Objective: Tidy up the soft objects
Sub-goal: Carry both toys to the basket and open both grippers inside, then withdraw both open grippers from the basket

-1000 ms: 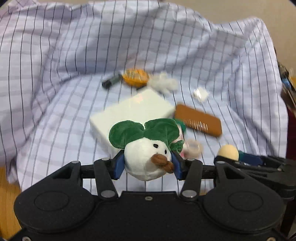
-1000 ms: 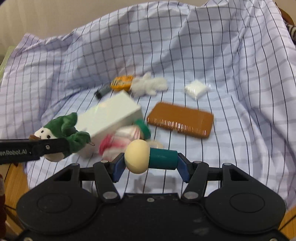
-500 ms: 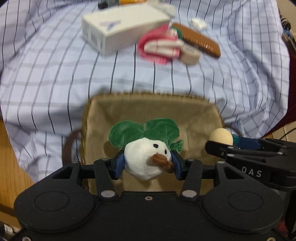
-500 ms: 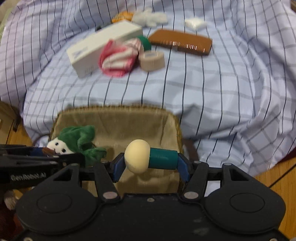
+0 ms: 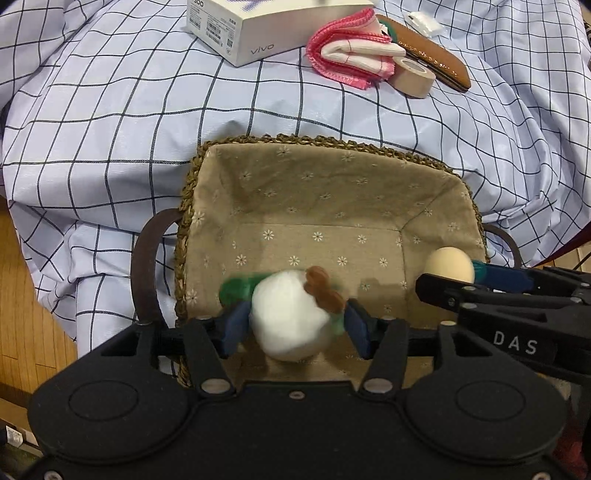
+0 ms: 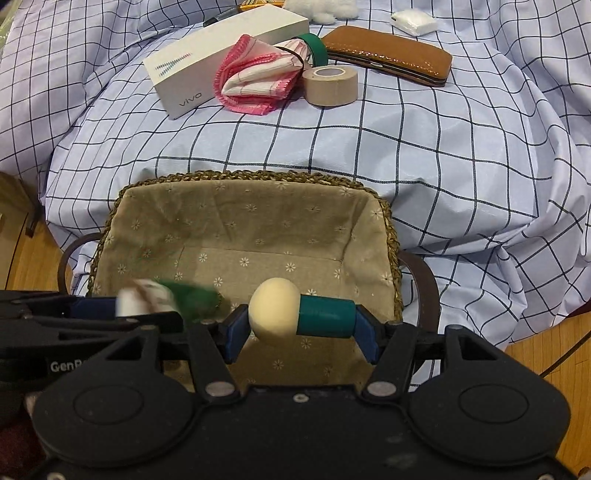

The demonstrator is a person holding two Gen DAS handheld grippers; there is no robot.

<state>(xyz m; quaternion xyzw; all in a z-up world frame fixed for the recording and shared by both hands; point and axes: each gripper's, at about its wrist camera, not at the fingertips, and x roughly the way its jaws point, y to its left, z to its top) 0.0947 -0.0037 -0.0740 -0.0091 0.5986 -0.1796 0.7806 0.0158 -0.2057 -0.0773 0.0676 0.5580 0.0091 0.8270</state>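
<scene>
A woven basket (image 5: 280, 141) with flowered beige lining sits at the near edge of the checked cloth; it also shows in the right wrist view (image 6: 236, 174). My left gripper (image 5: 293, 325) is over the basket with its jaws spread, and the white plush with green leaves (image 5: 290, 317), motion-blurred, is tipping out between them. The plush also shows in the right wrist view (image 6: 155, 299). My right gripper (image 6: 301, 325) is shut on a cream-and-teal mushroom toy (image 6: 295, 317) above the basket's right part; the toy also shows in the left wrist view (image 5: 448, 266).
On the cloth beyond the basket lie a white box (image 6: 221, 62), a pink-edged folded cloth (image 6: 258, 77), a tape roll (image 6: 330, 85), a brown case (image 6: 388, 55), a white fluffy toy (image 6: 321, 7) and a small white packet (image 6: 413, 22). Wooden floor shows at both sides.
Both grippers moved down over the basket. The left jaws have spread and the plush has rolled forward, loose between them. The right gripper still holds the mushroom toy.
</scene>
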